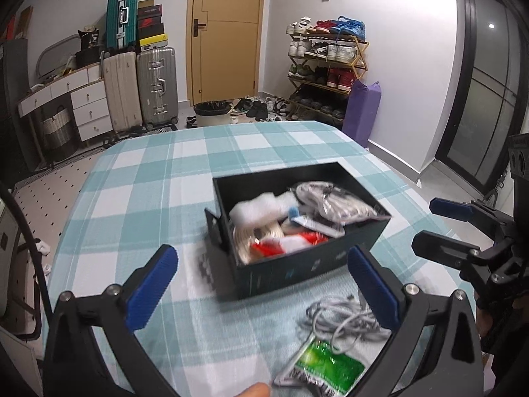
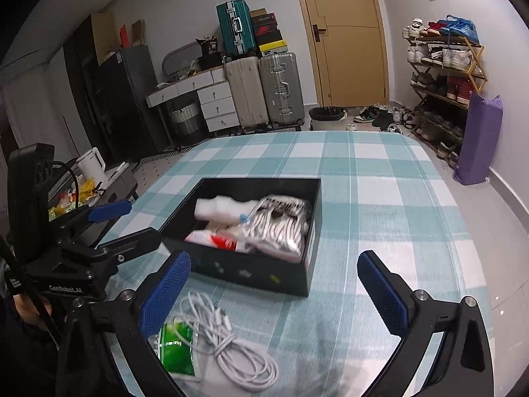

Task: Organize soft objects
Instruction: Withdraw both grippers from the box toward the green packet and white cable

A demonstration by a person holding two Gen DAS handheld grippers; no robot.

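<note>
A black open box (image 1: 291, 271) (image 2: 251, 274) stands on the checked tablecloth, filled with white, red and silvery soft packets (image 1: 274, 228) (image 2: 264, 228). In front of it lie a coiled white cable (image 1: 344, 321) (image 2: 238, 347) and a green-and-white packet (image 1: 325, 367) (image 2: 175, 350). My left gripper (image 1: 264, 291) is open and empty, held above the cloth in front of the box. My right gripper (image 2: 281, 294) is open and empty, just right of the cable. It also shows in the left wrist view (image 1: 439, 228).
The table (image 1: 148, 182) (image 2: 380, 182) carries a teal and white checked cloth. Behind it stand suitcases (image 1: 142, 89), a wooden door (image 1: 224, 33), a shoe rack (image 1: 327, 66), a bin (image 1: 211, 112) and a purple bag (image 1: 362, 112).
</note>
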